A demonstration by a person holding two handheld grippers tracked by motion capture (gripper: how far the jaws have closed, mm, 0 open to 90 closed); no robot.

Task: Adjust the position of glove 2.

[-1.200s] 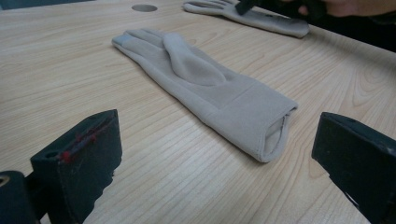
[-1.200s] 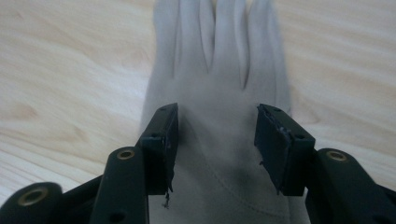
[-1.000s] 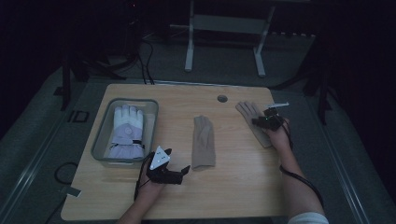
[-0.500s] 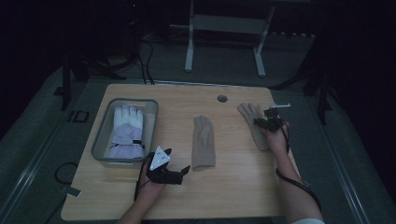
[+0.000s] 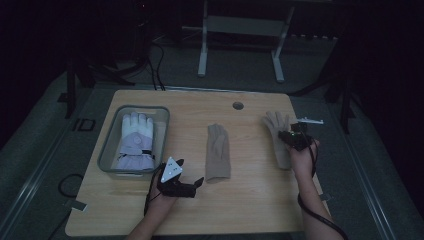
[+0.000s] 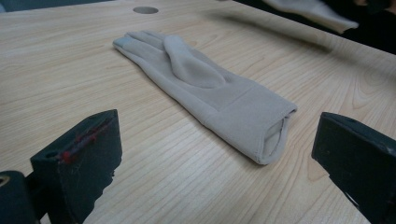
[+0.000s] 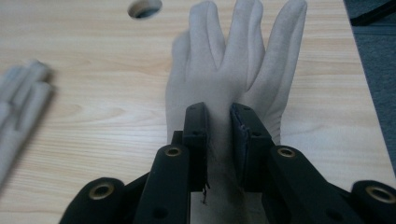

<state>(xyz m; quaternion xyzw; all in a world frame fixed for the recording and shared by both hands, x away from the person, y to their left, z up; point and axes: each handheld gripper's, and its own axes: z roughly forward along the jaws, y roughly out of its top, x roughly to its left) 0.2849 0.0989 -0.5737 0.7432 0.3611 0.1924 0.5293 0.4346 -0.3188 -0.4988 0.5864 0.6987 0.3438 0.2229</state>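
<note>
Since a second ago, the right claw (image 5: 296,138) has slid a little down its glove toward the lower part of the frame, while the left claw (image 5: 186,183) has stayed put. In the high view, the right claw sits at the right of the frame on a pale glove (image 5: 278,134) that lies flat near the right edge of the wooden tabletop (image 5: 250,205). A second tan glove (image 5: 218,152) lies in the middle, well apart from the first. The left claw rests at lower left, just beside that glove's cuff. A clear bin (image 5: 108,150) at the left holds a puffy white and lilac glove (image 5: 134,142). In the left gripper view, the left claw's jaws stand wide apart and hold nothing. The tan glove (image 6: 205,88) looks soft and smooth, with its open cuff toward the claw and its thin fingers pointing to the upper left. In the right gripper view, the right claw (image 7: 219,116) has its jaws nearly closed, pinching a fold of the pale glove (image 7: 233,70) below its spread fingers. The cloth looks fuzzy and floppy. I think the step is grabbing this glove to lift it. Next, the claw should keep a firm pinch and rise slowly, since limp cloth can slip out.
</note>
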